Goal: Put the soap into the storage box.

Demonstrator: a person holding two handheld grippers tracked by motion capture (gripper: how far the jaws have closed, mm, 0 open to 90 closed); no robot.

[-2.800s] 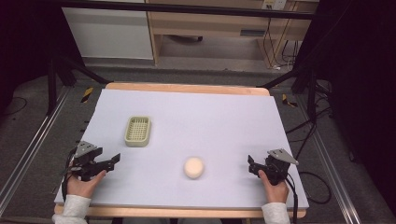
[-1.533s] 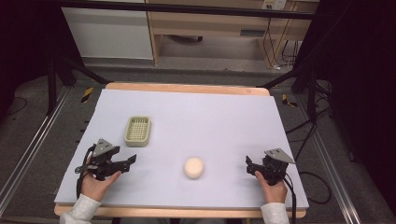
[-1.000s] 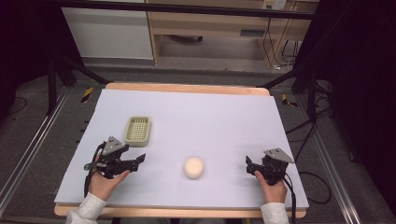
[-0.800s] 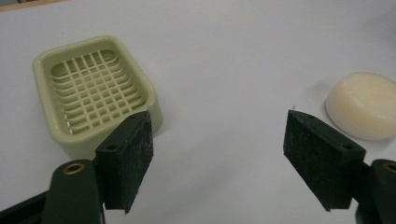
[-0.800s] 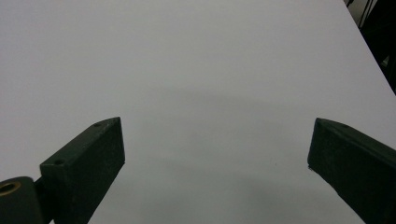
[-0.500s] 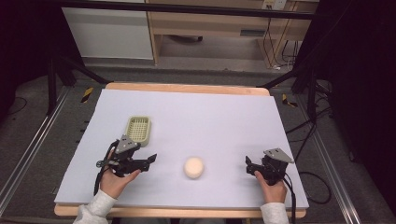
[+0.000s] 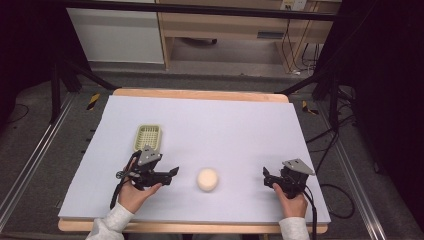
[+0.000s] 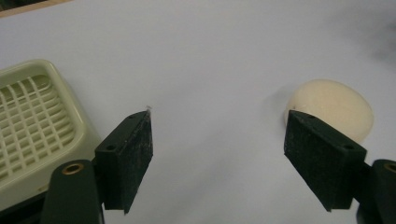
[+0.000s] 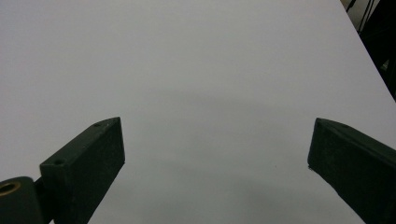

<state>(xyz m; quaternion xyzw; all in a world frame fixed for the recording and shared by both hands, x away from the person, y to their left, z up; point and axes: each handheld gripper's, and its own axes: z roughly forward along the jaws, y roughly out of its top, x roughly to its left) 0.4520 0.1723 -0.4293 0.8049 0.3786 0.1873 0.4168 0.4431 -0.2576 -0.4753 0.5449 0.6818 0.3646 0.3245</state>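
Observation:
A round cream lump [image 7: 207, 179] [image 8: 334, 108] lies on the white table [image 7: 225, 125], near its front middle. A pale green slotted tray [image 7: 148, 136] [image 8: 32, 122] stands left of it and farther back. My left gripper [image 7: 171, 173] [image 8: 218, 156] is open, a short way left of the lump and just in front of the tray. In the left gripper view the lump sits behind the right jaw and nothing lies between the jaws. My right gripper [image 7: 266, 178] [image 9: 215, 163] is open over bare table, right of the lump, its jaws pointing left.
The table's wooden edge [image 7: 200, 94] runs along the far side. Metal rails [image 7: 30, 160] flank the table, and cables [image 7: 330, 145] lie on the floor at the right. A wooden cabinet [image 7: 240, 25] stands beyond the table.
My left gripper has travelled right and a little forward, from the table's left edge to just short of the cream lump. The right gripper has barely moved.

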